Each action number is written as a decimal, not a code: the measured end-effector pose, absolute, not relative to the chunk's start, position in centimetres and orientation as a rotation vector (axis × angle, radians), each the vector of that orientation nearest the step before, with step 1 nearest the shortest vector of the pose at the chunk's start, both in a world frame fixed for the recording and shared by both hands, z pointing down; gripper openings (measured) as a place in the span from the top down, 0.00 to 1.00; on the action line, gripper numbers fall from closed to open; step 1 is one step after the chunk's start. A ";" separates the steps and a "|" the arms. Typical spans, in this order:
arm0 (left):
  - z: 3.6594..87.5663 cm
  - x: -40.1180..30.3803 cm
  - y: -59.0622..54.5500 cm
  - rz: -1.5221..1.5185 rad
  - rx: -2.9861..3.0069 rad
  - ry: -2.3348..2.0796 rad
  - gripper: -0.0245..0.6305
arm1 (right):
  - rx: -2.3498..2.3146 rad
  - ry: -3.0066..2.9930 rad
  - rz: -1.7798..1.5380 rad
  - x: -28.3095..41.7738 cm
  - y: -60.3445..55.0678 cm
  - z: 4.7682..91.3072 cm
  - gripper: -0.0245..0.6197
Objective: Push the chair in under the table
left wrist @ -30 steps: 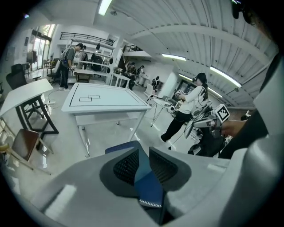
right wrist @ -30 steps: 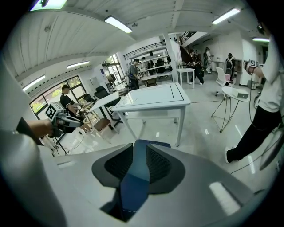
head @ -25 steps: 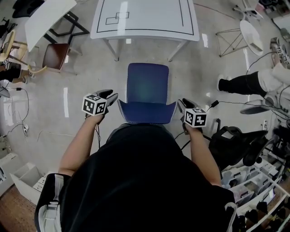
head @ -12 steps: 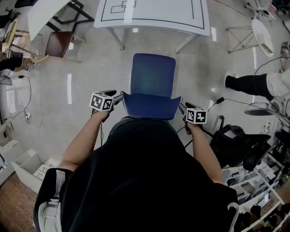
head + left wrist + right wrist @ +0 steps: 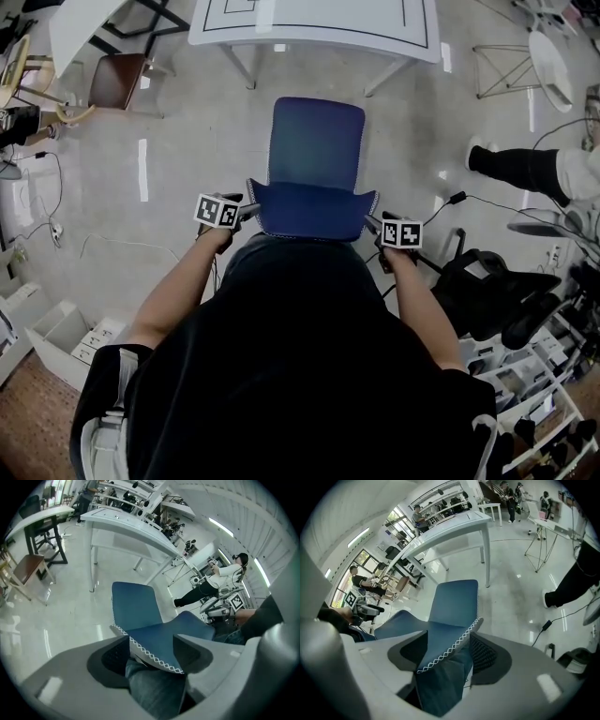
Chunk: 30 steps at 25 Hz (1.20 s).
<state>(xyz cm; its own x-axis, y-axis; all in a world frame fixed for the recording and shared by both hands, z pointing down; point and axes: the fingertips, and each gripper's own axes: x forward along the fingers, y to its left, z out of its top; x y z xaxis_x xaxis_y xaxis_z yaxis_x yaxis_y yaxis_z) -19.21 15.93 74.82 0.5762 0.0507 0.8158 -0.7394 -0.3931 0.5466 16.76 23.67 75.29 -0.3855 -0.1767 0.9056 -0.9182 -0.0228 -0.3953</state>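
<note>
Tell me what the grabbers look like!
The left gripper and right gripper are grey plastic, with chunky jaws lined by dark bumpy pads. Each carries a white cube with black square markers. Their jaws have just been opening, an edge of the blue chair between them. The person wears a black short-sleeved top and blue jeans.

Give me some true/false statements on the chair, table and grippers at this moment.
1. The blue chair has its backrest on the person's side, seat toward the white table. True.
2. The chair is tucked under the table. False: bare floor shows between them.
3. The left gripper and right gripper each sit at a top corner of the backrest. True.
4. Both grippers are clamped shut on it. False: the jaws stand apart and have just been opening, with the backrest edge between them unpinched.
5. A brown chair stands left of the table in the head view. True.
</note>
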 end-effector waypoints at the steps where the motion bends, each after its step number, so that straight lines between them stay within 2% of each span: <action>1: 75.3 -19.2 16.3 0.957 1.761 -0.567 0.35 | 1.160 -1.602 1.478 16.8 23.9 75.7 0.49; 5: 76.9 -19.3 17.9 0.993 1.713 -0.543 0.31 | 1.124 -1.579 1.498 16.6 24.5 77.1 0.45; 12: 79.2 -19.1 18.6 0.944 1.606 -0.571 0.31 | 1.075 -1.533 1.585 15.8 25.7 79.6 0.42; 18: 80.9 -18.8 19.4 0.909 1.519 -0.578 0.30 | 1.085 -1.471 1.767 14.4 26.7 80.9 0.41; 30: 84.0 -16.8 19.3 0.790 1.323 -0.612 0.30 | 1.026 -1.399 1.844 13.7 25.8 84.3 0.40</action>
<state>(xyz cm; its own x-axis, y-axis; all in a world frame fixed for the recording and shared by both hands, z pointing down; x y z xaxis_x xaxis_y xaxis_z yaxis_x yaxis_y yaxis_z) -16.77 19.34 83.96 0.6055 0.1542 0.7808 -0.7945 0.0608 0.6042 13.70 25.80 84.29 -0.5206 0.0095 0.8537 -0.8247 -0.2645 -0.5000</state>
